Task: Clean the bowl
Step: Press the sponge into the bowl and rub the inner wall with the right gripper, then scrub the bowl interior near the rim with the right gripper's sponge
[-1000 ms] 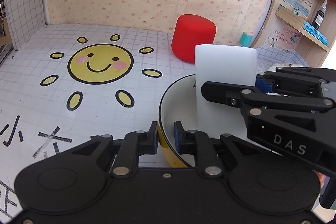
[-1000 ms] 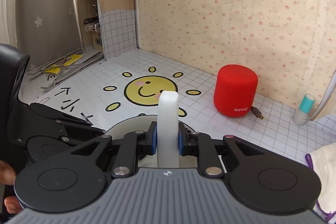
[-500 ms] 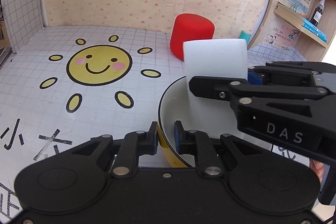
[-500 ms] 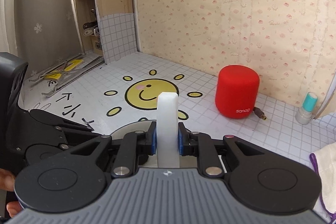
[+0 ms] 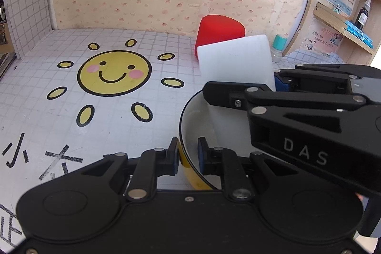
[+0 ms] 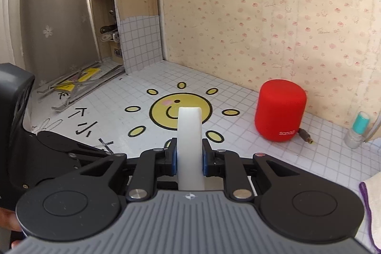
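Observation:
A bowl (image 5: 190,125), white inside and yellow outside with a dark rim, sits on the tiled table at lower right in the left wrist view. My left gripper (image 5: 188,156) is shut on its near rim, one finger inside and one outside. My right gripper (image 6: 189,160) is shut on a white sponge block (image 6: 190,135). In the left wrist view the sponge (image 5: 235,63) stands above the bowl, held by the right gripper (image 5: 273,85) that reaches in from the right. The bowl is hidden in the right wrist view.
A red cylindrical speaker (image 6: 281,111) stands near the back wall, also in the left wrist view (image 5: 220,27). A small teal-capped bottle (image 6: 358,129) stands to its right. A sun sticker (image 5: 114,73) marks the table. Wooden shelves (image 5: 345,23) stand at right. A white cloth (image 6: 371,204) lies at the right edge.
The right gripper has lifted the sponge up out of the bowl and tilted it back. The bowl has dropped out of the right wrist view. The left gripper keeps its hold on the rim.

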`<act>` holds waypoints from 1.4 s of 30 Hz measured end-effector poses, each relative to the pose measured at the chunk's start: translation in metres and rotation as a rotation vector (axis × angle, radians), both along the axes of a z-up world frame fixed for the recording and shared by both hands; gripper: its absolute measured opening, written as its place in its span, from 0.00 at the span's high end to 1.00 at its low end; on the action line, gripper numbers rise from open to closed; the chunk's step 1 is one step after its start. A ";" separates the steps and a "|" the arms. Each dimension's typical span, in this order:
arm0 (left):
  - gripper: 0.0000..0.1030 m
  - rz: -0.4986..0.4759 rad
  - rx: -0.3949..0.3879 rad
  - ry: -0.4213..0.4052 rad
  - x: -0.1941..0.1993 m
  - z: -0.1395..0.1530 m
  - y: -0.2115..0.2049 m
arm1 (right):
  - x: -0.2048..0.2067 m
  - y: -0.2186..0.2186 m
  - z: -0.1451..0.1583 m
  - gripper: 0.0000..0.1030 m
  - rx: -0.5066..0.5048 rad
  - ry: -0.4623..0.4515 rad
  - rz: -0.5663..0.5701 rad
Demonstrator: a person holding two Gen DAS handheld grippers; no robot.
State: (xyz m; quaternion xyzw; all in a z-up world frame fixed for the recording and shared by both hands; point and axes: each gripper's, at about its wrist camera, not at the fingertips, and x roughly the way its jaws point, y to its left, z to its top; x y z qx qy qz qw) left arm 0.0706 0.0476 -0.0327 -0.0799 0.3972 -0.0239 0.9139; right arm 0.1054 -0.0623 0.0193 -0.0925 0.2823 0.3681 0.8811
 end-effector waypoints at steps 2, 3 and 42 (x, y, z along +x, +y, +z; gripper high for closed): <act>0.83 0.005 -0.002 0.000 -0.001 0.000 0.000 | -0.002 -0.005 -0.002 0.79 -0.001 -0.005 -0.033; 0.83 0.008 -0.004 0.000 -0.001 0.000 0.000 | -0.003 -0.009 -0.002 0.79 0.000 -0.007 -0.050; 0.83 0.030 -0.047 0.011 0.006 -0.001 0.005 | -0.018 -0.039 -0.006 0.79 0.057 -0.005 -0.081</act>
